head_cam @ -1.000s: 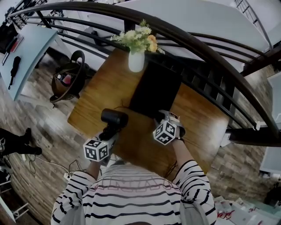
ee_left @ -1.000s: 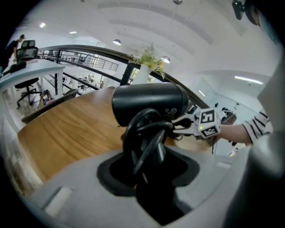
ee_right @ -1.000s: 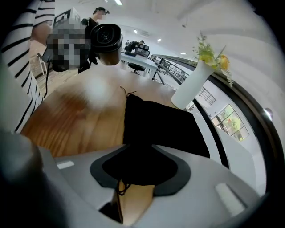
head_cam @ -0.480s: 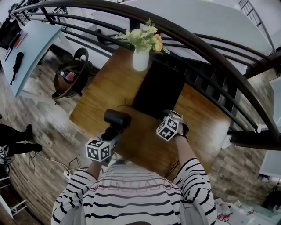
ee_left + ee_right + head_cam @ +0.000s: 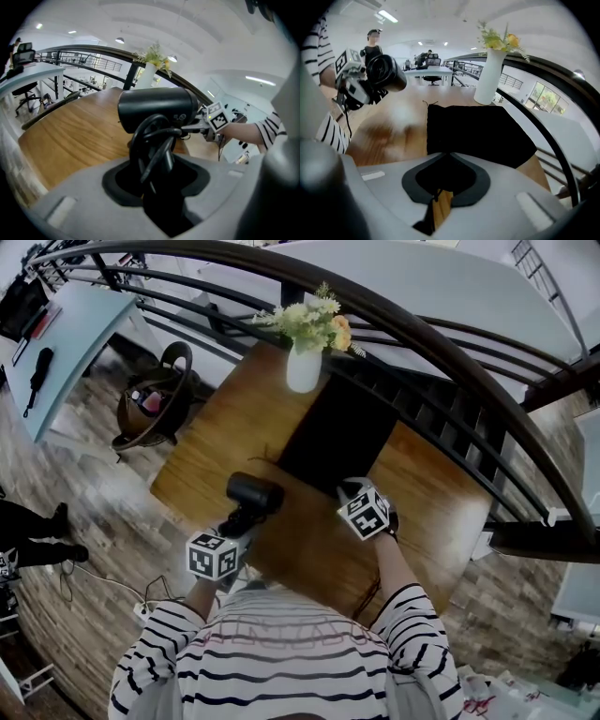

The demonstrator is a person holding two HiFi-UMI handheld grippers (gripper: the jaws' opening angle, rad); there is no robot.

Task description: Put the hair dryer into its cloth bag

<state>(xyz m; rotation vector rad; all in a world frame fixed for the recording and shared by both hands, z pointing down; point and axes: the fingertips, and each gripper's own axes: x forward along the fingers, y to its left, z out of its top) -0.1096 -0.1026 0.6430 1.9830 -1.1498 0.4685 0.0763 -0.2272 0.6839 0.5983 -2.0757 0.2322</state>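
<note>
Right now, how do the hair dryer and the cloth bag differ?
The hair dryer is held off the table in the left gripper; the cloth bag lies flat on the table. The hair dryer is a rounded barrel with a wound cord; the cloth bag is a flat rectangle. Both are black.

Head cam steep over table [image 5: 216, 456], cams on L tool [image 5: 240, 517], R tool [image 5: 349, 491] low, close, share vase [image 5: 149, 75]
</note>
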